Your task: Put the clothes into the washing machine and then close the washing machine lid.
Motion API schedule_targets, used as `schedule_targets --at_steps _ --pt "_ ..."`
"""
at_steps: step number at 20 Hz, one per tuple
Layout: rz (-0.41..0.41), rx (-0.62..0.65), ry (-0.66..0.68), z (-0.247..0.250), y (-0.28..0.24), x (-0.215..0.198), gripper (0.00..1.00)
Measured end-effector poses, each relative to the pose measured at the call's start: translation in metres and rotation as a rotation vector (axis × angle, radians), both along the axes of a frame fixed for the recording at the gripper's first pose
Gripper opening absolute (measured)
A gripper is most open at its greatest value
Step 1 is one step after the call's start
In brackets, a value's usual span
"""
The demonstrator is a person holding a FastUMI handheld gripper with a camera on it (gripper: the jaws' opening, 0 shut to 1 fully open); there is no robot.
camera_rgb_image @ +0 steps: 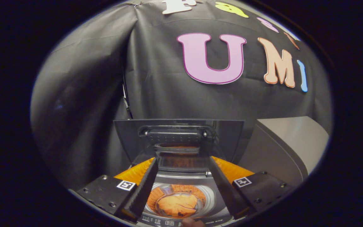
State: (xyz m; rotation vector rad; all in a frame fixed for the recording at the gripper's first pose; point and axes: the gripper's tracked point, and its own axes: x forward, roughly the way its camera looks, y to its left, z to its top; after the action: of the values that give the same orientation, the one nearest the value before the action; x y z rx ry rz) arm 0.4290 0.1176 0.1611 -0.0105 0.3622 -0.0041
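A small top-loading washing machine (184,184) sits just ahead of and below my fingers. Its dark lid (178,138) stands upright at the back, open. Orange clothing (176,205) lies inside the round drum, seen between my two fingers. My gripper (183,160) is open, its fingers spread wide above the drum opening and holding nothing. The control panel (169,220) runs along the machine's near edge, partly hidden below.
A grey box-like unit (282,145) stands to the right of the machine, close beside the lid. An orange surface (134,173) shows on both sides of the machine behind my fingers. What looks like a person's fingertip (192,222) rests at the near edge.
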Motion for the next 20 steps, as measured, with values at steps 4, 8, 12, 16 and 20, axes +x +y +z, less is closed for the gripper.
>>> schedule_targets --at_steps 4,8,12,16,20 --pt "-0.006 -0.023 -0.025 0.009 -0.001 0.006 0.97" --pt "-0.024 -0.014 -0.066 0.022 -0.005 0.027 0.96" --pt "-0.074 -0.015 -0.097 0.028 -0.015 0.053 0.95" --pt "-0.101 -0.015 -0.133 0.033 -0.013 0.08 0.95" --pt "-0.163 -0.024 -0.161 0.041 -0.015 0.111 0.95"
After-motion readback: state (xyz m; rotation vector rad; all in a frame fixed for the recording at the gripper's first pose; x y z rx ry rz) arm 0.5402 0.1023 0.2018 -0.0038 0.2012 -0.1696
